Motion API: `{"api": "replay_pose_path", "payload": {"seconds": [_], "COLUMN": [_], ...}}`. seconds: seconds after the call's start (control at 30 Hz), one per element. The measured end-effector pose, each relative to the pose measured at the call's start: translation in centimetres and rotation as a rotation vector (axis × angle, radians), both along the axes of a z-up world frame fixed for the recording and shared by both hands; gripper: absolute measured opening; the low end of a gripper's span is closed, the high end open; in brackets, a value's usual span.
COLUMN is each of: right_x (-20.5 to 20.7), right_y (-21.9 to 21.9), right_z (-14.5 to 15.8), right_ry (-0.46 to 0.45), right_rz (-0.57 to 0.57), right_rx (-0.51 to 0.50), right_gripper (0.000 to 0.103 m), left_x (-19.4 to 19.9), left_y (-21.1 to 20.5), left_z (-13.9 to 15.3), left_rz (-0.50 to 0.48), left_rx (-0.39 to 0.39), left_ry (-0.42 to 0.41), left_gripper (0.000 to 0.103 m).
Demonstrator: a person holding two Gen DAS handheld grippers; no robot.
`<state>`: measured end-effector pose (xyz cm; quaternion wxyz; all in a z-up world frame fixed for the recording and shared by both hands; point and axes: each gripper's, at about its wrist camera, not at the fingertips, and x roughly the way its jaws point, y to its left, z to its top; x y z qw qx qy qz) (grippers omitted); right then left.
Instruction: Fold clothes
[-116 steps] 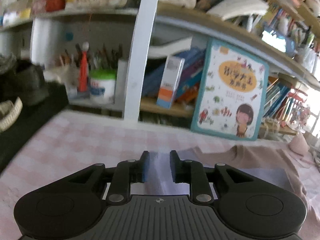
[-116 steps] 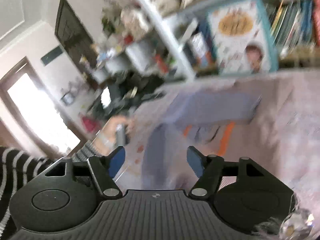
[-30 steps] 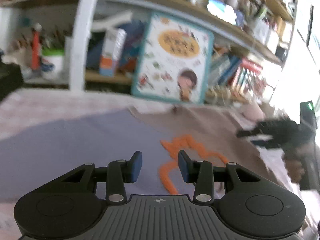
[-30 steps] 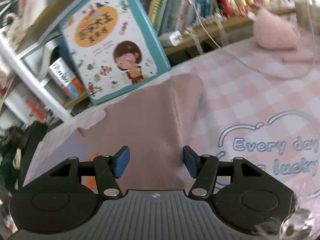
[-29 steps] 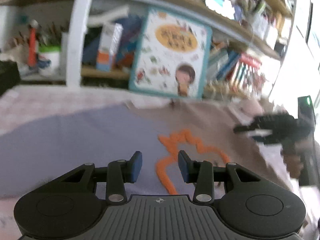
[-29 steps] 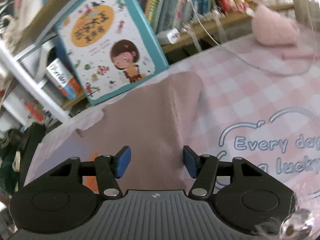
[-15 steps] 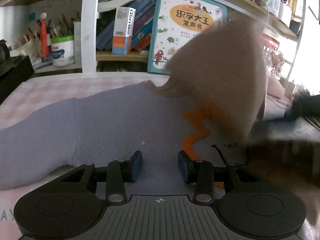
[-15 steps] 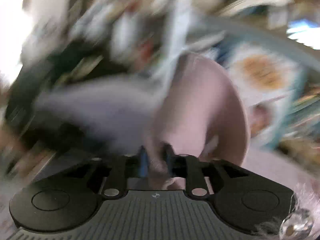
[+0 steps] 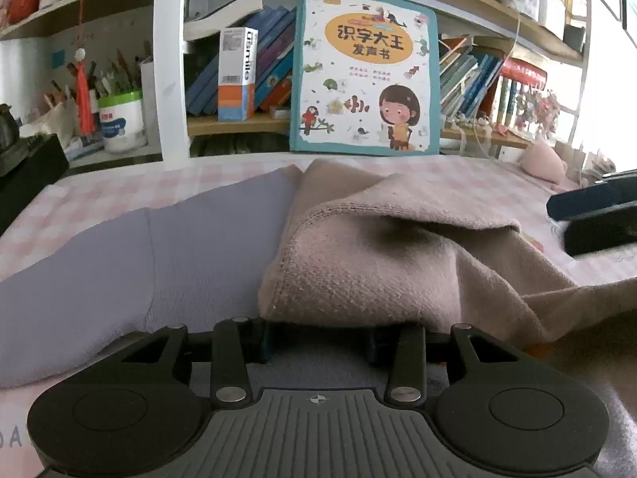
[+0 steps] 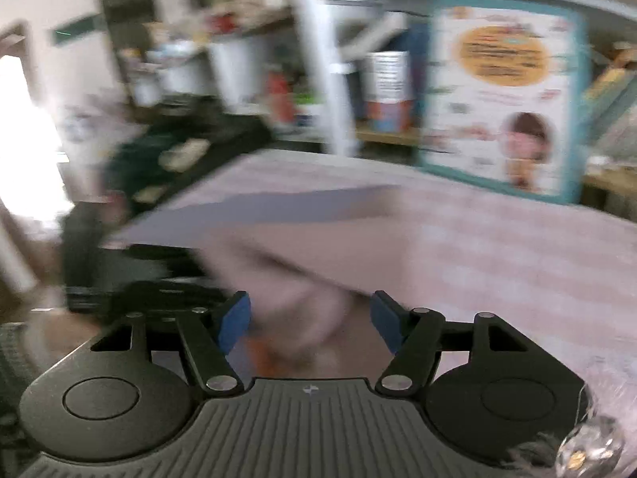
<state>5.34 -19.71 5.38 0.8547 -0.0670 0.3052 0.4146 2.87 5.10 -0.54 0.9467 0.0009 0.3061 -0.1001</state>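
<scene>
A two-tone garment lies on the pink checked table (image 9: 223, 175). Its lavender half (image 9: 171, 251) lies flat on the left, with a sleeve toward the left edge. Its beige-pink half (image 9: 382, 255) is folded over onto the middle, the stitched hem facing me. My left gripper (image 9: 316, 342) is open, low over the lavender cloth; the folded beige edge lies across and hides its fingertips. My right gripper (image 10: 310, 320) is open and empty just above the folded beige cloth (image 10: 318, 255) in a blurred view. It also shows at the right edge of the left wrist view (image 9: 597, 215).
A picture book (image 9: 364, 71) leans on the shelf behind the table, with books, a white box (image 9: 237, 73) and a pen pot (image 9: 119, 119). A white post (image 9: 171, 59) stands back left. A black object (image 9: 28, 175) borders the table's left; a pink fluffy thing (image 9: 543, 161) lies far right.
My right gripper closed on the beige half, carried it up and leftward over the orange print, then opened and let it drop. The left gripper stayed open over the lavender cloth.
</scene>
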Motion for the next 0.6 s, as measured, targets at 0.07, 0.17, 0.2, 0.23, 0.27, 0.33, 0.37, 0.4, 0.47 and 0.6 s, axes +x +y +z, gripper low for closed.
{"api": "replay_pose_path", "payload": {"seconds": [0.07, 0.17, 0.2, 0.23, 0.27, 0.33, 0.37, 0.4, 0.47, 0.6], "right_x": [0.2, 0.3, 0.1, 0.0, -0.3, -0.7, -0.7, -0.5, 0.0, 0.9], "right_y": [0.2, 1.5, 2.2, 2.8, 3.5, 4.8, 5.4, 5.6, 5.6, 2.7], "right_z": [-0.7, -2.1, -2.5, -2.9, -3.1, -3.4, -3.5, -3.5, -3.1, -0.5], "right_ry": [-0.082, -0.175, -0.200, -0.226, -0.258, -0.317, -0.352, -0.366, -0.373, -0.375], "right_rz": [-0.070, -0.074, -0.056, -0.035, -0.015, 0.018, 0.017, 0.011, -0.016, -0.128], "right_rx": [-0.091, -0.194, -0.216, -0.236, -0.253, -0.279, -0.291, -0.298, -0.296, -0.219], "right_gripper": [0.064, 0.061, 0.061, 0.059, 0.051, 0.032, 0.025, 0.016, 0.005, 0.004], "left_x": [0.0, 0.0, 0.0, 0.0, 0.0, 0.0, 0.0, 0.0, 0.0, 0.0], "left_y": [0.0, 0.0, 0.0, 0.0, 0.0, 0.0, 0.0, 0.0, 0.1, 0.3], "left_z": [0.0, 0.0, 0.0, 0.0, 0.0, 0.1, 0.1, 0.1, 0.1, 0.1], "left_rz": [0.000, -0.001, -0.001, 0.000, 0.000, 0.000, 0.000, 0.000, -0.001, -0.007], "left_rx": [0.001, 0.000, 0.000, 0.000, 0.000, -0.002, -0.004, -0.006, -0.012, -0.014], "left_ry": [-0.001, -0.001, -0.001, -0.001, -0.001, 0.000, 0.000, 0.000, 0.001, 0.001], "left_gripper": [0.041, 0.041, 0.041, 0.041, 0.041, 0.041, 0.041, 0.041, 0.041, 0.041]}}
